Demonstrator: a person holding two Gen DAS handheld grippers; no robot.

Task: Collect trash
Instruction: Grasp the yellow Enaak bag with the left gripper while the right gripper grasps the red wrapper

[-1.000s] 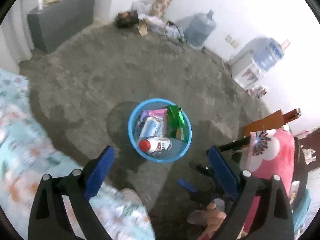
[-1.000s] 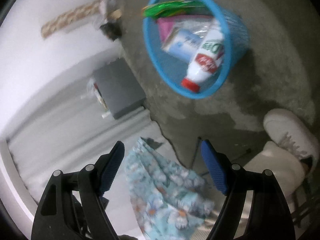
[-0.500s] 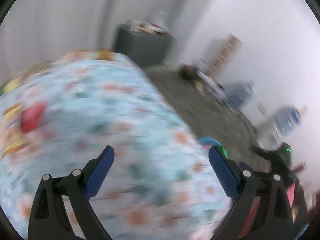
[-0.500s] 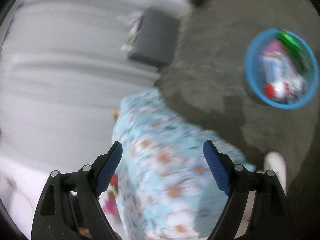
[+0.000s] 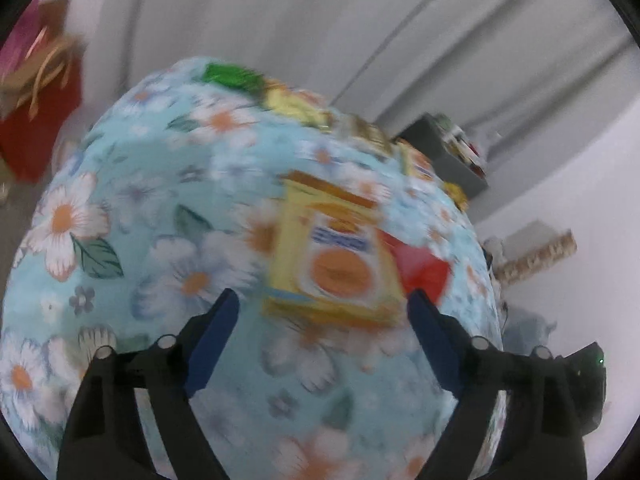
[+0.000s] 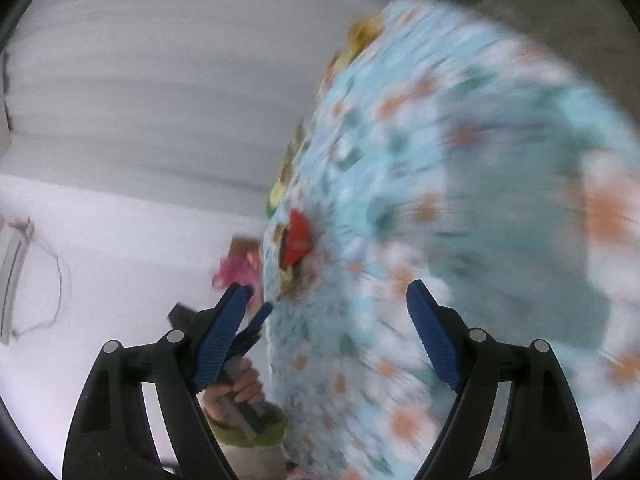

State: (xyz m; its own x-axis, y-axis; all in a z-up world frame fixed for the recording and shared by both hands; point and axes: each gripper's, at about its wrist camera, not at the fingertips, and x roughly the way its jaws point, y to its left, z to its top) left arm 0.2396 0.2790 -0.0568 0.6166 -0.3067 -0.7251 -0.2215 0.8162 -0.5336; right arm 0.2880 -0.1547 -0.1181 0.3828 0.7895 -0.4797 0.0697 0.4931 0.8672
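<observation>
Left wrist view: left gripper, jaws apart and just closing a little, empty, over a flowery worktop cloth. Yellow wrapper and red wrapper lie there. Grey curtain behind. Right gripper jaws apart, empty.

Wrappers on tablecloth

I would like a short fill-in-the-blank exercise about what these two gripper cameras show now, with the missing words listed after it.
1. The tablecloth is light blue with a ____ pattern.
2. Just ahead of the left gripper lies a ____ packet printed with an orange circle.
3. Beside that packet lies a ____ wrapper.
4. Both grippers, the right gripper too, have their jaws ____ and hold nothing.

Missing words: flower; yellow; red; open
</observation>
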